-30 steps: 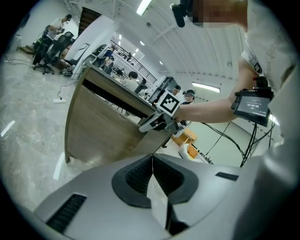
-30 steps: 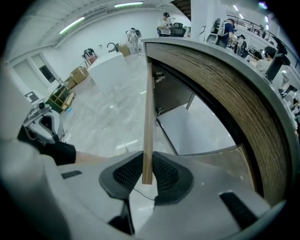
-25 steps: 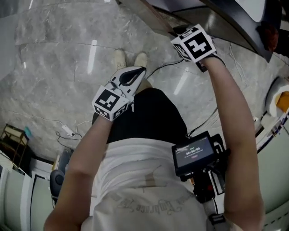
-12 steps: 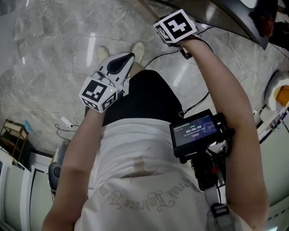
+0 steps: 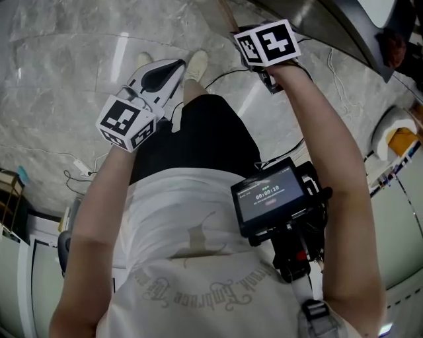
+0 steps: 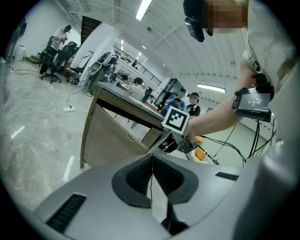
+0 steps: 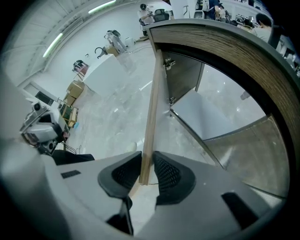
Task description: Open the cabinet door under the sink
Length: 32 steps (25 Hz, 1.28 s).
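Observation:
The wooden cabinet door (image 7: pixel 153 89) stands swung out from the open cabinet (image 7: pixel 211 117), its thin edge running down between my right gripper's (image 7: pixel 146 174) pads. My right gripper is shut on that edge and points steeply down. In the head view only the right gripper's marker cube (image 5: pixel 268 43) shows, at the top beside the door edge (image 5: pixel 227 16); its jaws are hidden. My left gripper (image 5: pixel 177 65) hangs over the floor to the left, shut and empty. From the left gripper view (image 6: pixel 152 171) the door panel (image 6: pixel 110 140) and the right gripper's cube (image 6: pixel 175 119) lie ahead.
A screen device (image 5: pixel 268 198) hangs on the person's chest, and the shoes (image 5: pixel 195 64) stand on the marble floor with cables (image 5: pixel 79 168) nearby. A white bin with something orange (image 5: pixel 396 135) is at the right. Several people (image 6: pixel 136 84) work at desks far behind.
The right gripper's cube has shifted left and up in the head view along the door edge. The left gripper has drifted left and up too.

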Available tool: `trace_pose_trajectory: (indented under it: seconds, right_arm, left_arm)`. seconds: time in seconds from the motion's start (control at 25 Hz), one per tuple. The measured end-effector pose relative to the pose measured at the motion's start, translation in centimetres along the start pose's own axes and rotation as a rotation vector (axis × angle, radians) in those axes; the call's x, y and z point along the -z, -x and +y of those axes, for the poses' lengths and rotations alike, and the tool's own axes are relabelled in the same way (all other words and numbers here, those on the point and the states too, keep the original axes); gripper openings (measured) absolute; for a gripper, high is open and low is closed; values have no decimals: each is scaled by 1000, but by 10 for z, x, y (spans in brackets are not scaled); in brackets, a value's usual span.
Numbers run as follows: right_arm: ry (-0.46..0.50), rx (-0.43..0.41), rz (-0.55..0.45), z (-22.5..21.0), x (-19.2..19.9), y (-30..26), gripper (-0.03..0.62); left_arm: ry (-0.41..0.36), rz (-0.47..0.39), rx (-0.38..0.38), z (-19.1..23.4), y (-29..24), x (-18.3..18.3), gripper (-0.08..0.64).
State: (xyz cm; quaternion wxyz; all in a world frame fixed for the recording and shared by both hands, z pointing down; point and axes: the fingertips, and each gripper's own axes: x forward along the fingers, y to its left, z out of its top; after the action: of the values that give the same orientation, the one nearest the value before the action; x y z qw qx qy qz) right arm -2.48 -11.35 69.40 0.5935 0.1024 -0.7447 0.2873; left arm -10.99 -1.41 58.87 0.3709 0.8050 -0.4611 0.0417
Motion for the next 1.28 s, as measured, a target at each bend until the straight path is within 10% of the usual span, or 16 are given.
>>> trace_pose_trajectory:
  seconds: [1.28]
  right_arm:
    - [-540, -287, -187, 198, -100, -82, 118]
  left_arm:
    - [76, -86, -85, 90, 159, 34, 11]
